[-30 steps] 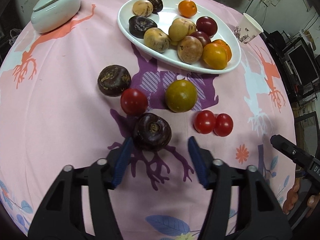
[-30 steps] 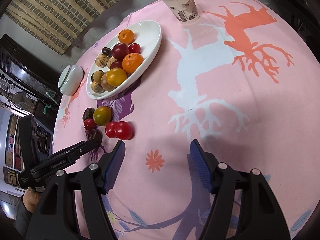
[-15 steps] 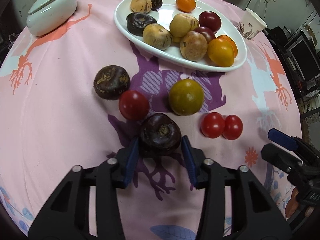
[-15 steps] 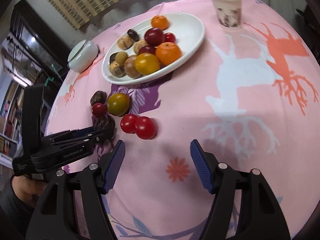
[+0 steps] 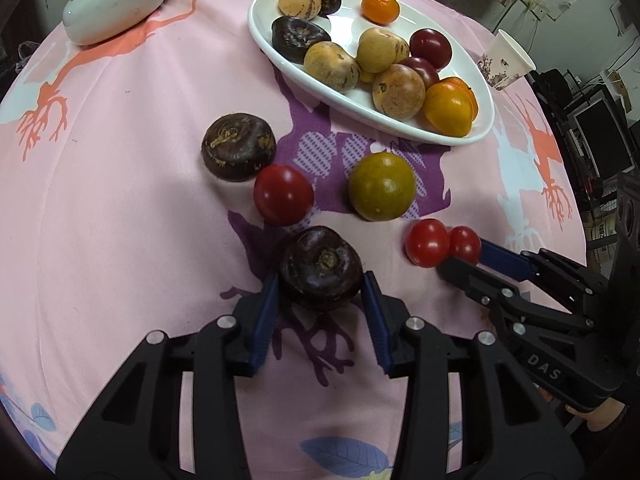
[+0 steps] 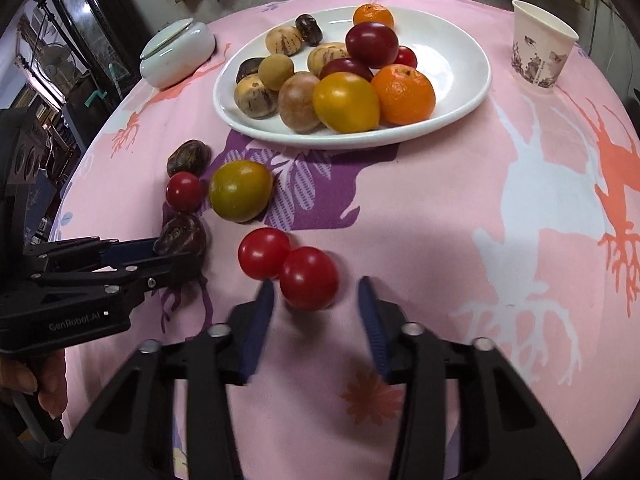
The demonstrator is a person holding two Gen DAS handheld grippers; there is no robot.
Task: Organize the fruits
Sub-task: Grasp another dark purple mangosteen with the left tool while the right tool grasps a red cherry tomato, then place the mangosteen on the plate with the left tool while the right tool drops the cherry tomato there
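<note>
Fingers of the right gripper are closing, with the nearer small round red tomato between their blue pads; in the right wrist view a gap shows on the right side of it, so the pads do not yet press it. That tomato lies straight ahead of the fingers at lower centre of the frame, touching a second red tomato to its upper left. The second one sits just outside the left fingertip, and I judge it could be nudged as the pads meet.

Fingers of the left gripper are clamped on a dark purple, flattened round fruit, one blue pad on each flank, at lower centre of the left wrist view. It appears to rest on the pink printed tabletop.

Up the frame from both lies the white oval ceramic plate, already heaped with fruit, with bare space toward its upper right. Between the held fruit and the plate lie a larger red tomato, an olive-green round fruit and another dark flattened fruit, so the carry to the plate probably has to pass over them.
</note>
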